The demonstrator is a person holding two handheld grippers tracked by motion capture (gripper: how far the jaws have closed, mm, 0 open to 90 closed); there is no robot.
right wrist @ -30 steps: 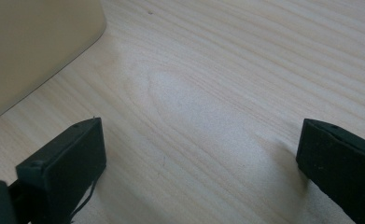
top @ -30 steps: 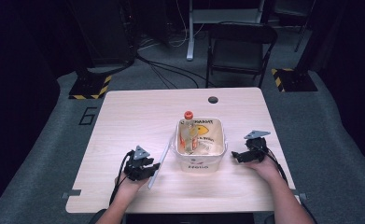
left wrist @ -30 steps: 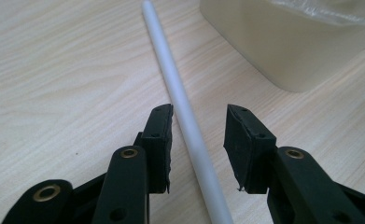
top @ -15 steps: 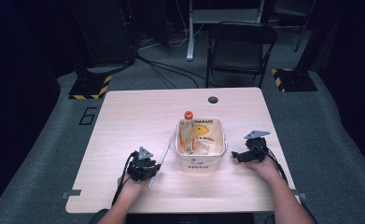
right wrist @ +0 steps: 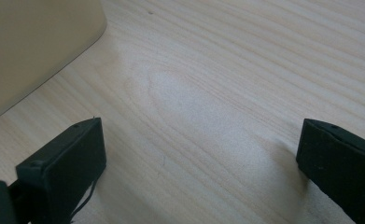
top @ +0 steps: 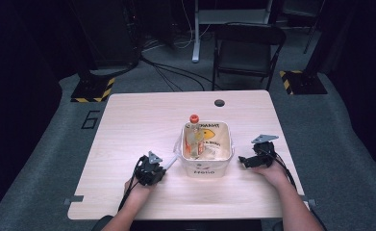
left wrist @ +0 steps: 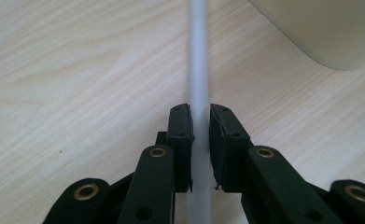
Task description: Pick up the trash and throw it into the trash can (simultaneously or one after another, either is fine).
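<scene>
Pads of left gripper [left wrist: 200, 140] have just closed, clenched on thin white plastic rod [left wrist: 199, 56] lying flat, ready for lifting. Right gripper [right wrist: 203, 158] rests released at 3 o'clock of cream square plastic tub [top: 206, 168], idle.

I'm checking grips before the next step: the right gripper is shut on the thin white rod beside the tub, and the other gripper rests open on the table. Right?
Wrong side. The left gripper view shows the left gripper shut on the white rod; the right gripper rests open on the table.

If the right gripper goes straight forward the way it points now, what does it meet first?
Probably the white tub: the right gripper, jaws open over bare table, points toward the tub's side wall in the high view, though depth is unclear.
</scene>
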